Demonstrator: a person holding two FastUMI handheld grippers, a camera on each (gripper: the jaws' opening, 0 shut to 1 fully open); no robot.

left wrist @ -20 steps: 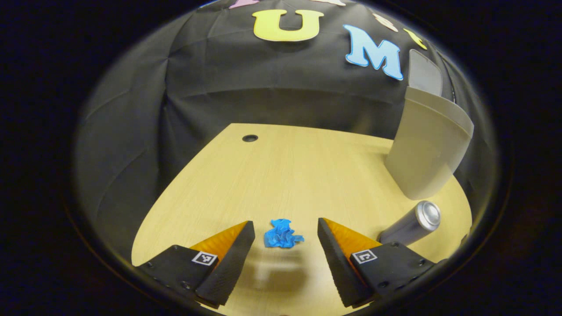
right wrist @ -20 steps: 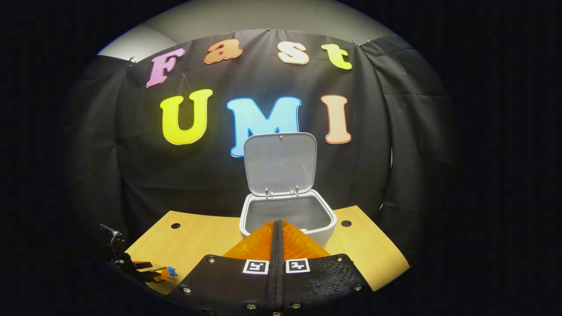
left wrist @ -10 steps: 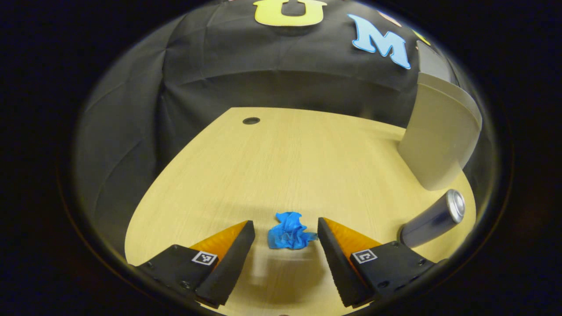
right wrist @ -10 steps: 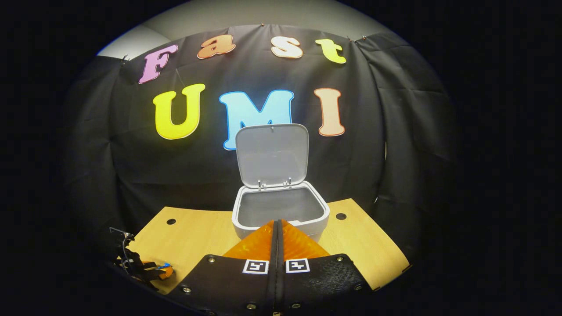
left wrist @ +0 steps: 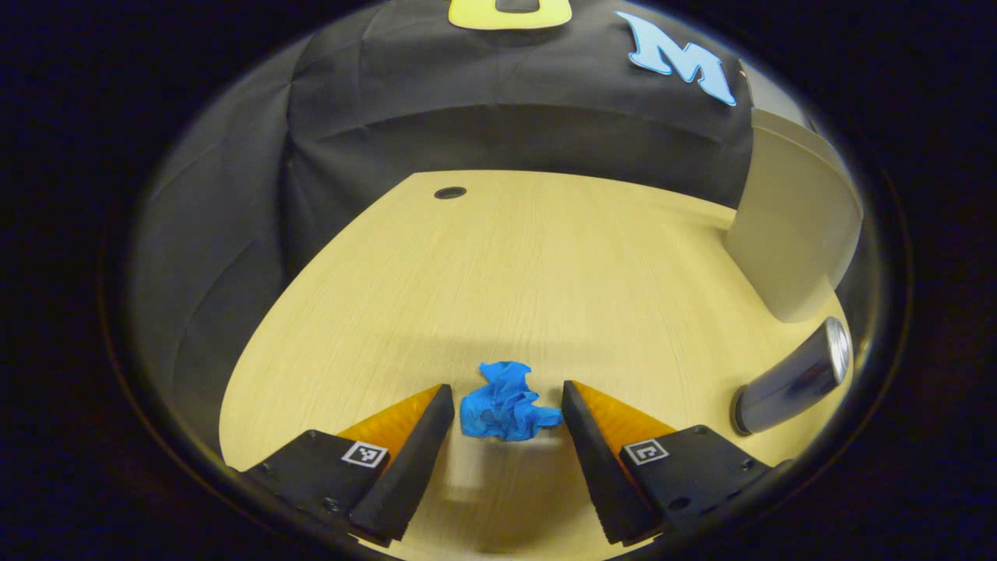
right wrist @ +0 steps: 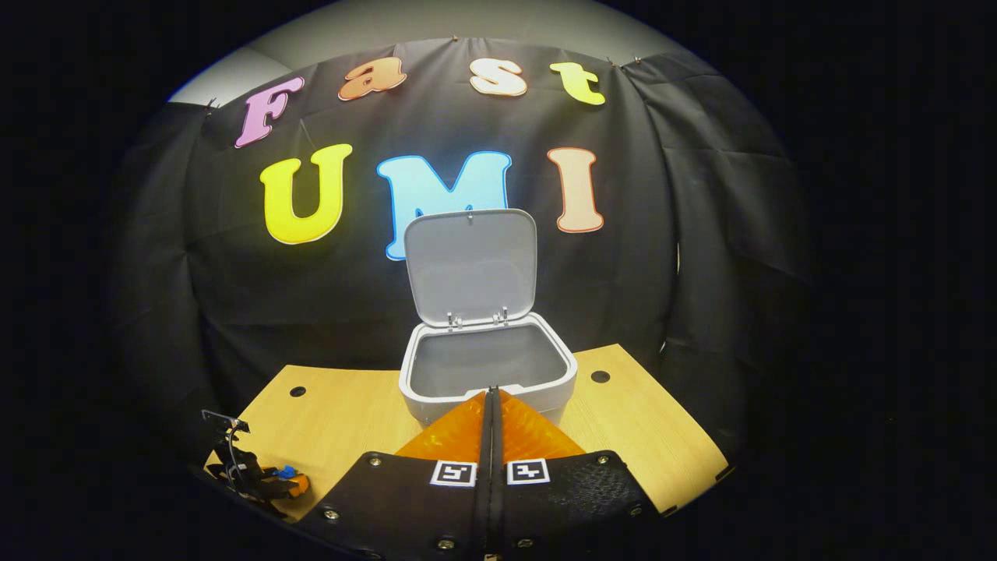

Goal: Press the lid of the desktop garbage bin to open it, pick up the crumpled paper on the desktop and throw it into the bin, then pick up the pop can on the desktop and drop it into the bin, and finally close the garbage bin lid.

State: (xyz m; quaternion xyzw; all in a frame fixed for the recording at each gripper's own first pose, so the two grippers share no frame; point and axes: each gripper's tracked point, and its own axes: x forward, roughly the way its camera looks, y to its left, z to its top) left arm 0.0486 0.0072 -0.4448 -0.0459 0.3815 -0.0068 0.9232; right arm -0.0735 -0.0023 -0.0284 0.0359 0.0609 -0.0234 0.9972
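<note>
A crumpled blue paper (left wrist: 505, 401) lies on the wooden desktop (left wrist: 506, 273), right between the tips of my open left gripper (left wrist: 508, 399), which touches it on neither side as far as I can tell. A silver pop can (left wrist: 794, 378) lies on its side to the right. The white bin (left wrist: 794, 234) stands beyond it. In the right gripper view the bin (right wrist: 487, 378) stands with its lid (right wrist: 471, 265) raised upright. My right gripper (right wrist: 491, 401) is shut and empty in front of the bin. The left gripper (right wrist: 261, 483) and the blue paper (right wrist: 287, 472) appear at lower left.
The desktop (right wrist: 343, 413) has a round cable hole at the back left (left wrist: 449, 192) and another (right wrist: 599, 376) right of the bin. Black cloth closes off the back and sides.
My left gripper has moved forward and lower, so the paper now sits between its fingertips. The right gripper has drawn back a little from the bin.
</note>
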